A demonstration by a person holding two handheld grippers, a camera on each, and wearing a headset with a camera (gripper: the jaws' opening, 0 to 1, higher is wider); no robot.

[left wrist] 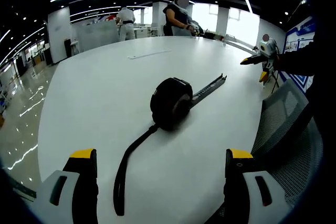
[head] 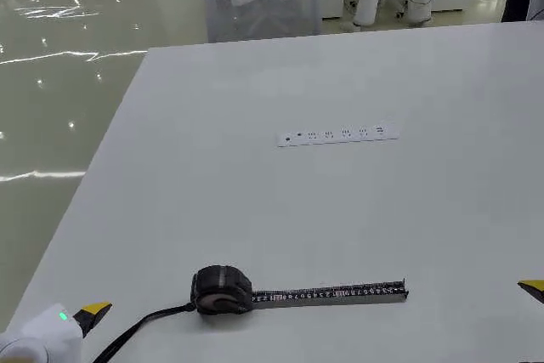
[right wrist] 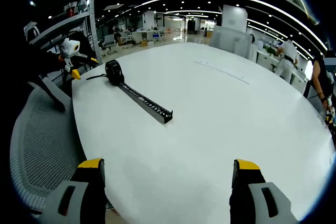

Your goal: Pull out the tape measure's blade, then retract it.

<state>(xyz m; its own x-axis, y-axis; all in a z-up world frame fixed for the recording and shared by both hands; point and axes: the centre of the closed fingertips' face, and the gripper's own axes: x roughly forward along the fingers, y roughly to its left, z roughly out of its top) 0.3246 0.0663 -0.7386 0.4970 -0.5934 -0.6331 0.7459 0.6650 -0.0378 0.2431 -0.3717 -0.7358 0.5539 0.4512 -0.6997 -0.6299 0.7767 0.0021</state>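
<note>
A black tape measure (head: 222, 290) lies on the white table near its front edge, with its blade (head: 331, 294) drawn out to the right and lying flat. A black wrist strap (head: 140, 331) trails from the case toward the front left. My left gripper (head: 85, 318) hovers at the bottom left, open, a short way from the case (left wrist: 170, 102). My right gripper (head: 533, 288) shows a yellow tip at the right edge, open, well away from the blade's end (right wrist: 167, 116). Neither gripper touches the tape measure (right wrist: 114, 70).
A white power strip (head: 337, 135) lies mid-table beyond the tape measure. The table's left edge (head: 81, 201) drops to a glossy floor. A grey mesh chair (right wrist: 42, 140) stands by the near edge. People stand at the far side of the room.
</note>
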